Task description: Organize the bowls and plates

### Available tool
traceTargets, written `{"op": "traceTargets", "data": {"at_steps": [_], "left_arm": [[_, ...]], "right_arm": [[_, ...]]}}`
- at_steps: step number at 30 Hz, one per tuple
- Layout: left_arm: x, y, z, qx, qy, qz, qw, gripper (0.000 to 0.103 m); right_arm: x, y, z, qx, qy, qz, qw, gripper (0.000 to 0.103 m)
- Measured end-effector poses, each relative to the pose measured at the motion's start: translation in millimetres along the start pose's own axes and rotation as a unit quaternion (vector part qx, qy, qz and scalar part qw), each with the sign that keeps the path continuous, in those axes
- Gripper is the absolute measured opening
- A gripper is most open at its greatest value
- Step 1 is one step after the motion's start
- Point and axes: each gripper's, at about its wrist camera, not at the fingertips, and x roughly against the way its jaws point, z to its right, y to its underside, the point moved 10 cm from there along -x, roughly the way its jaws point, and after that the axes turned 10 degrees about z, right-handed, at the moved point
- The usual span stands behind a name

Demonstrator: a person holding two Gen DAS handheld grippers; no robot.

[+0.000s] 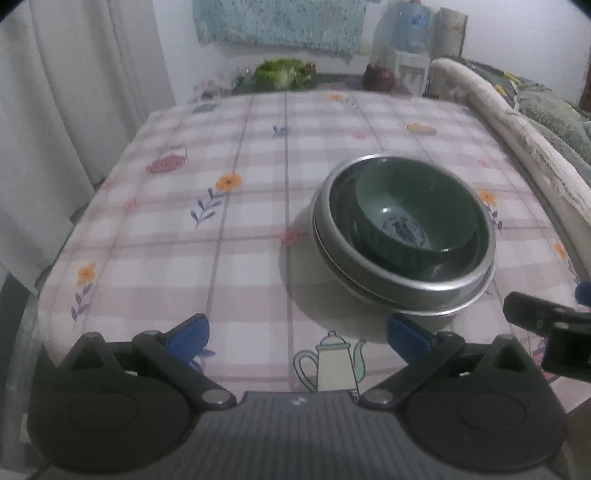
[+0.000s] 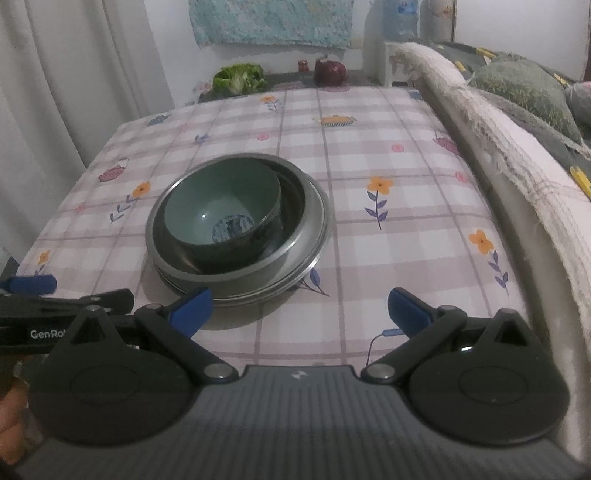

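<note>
Both grippers are hanging wide and empty over the table's near edge. The green bowl (image 2: 221, 210) is sitting nested in the metal plates (image 2: 314, 236), ahead-left of the right gripper (image 2: 299, 310), ahead-right of the left gripper (image 1: 297, 332); the right one is probably nearer.

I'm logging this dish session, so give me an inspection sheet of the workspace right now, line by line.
Surface: table under a checked floral tablecloth.
Job's things: green bowl nested in a dark bowl, both stacked in metal plates.
Clutter: nothing seen near the stack.
Grippers: left gripper open and holding nothing; right gripper open and holding nothing; both short of the stack.
Cables: nothing seen.
Surroundings: white curtain, leafy greens, dark red round object, water bottle, hanging turquoise cloth, cushions.
</note>
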Motion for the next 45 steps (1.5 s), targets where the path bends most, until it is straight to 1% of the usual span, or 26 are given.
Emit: {"op": "traceTargets", "data": {"at_steps": [6, 14, 45], "left_arm": [[-4, 3, 1, 0.006, 0.0, -0.02, 0.9998, 0.103], [-7, 1, -2, 0.02, 0.001, -0.031, 0.9993, 0.103], [-4, 2, -2, 0.018, 0.001, -0.031, 0.9994, 0.103]], "right_arm": [[-9, 8, 1, -0.009, 0.003, -0.016, 1.0, 0.102], [-14, 11, 0, -0.008, 0.003, -0.026, 1.0, 0.102], [-12, 12, -3, -0.005, 0.004, -0.026, 1.0, 0.102]]}}
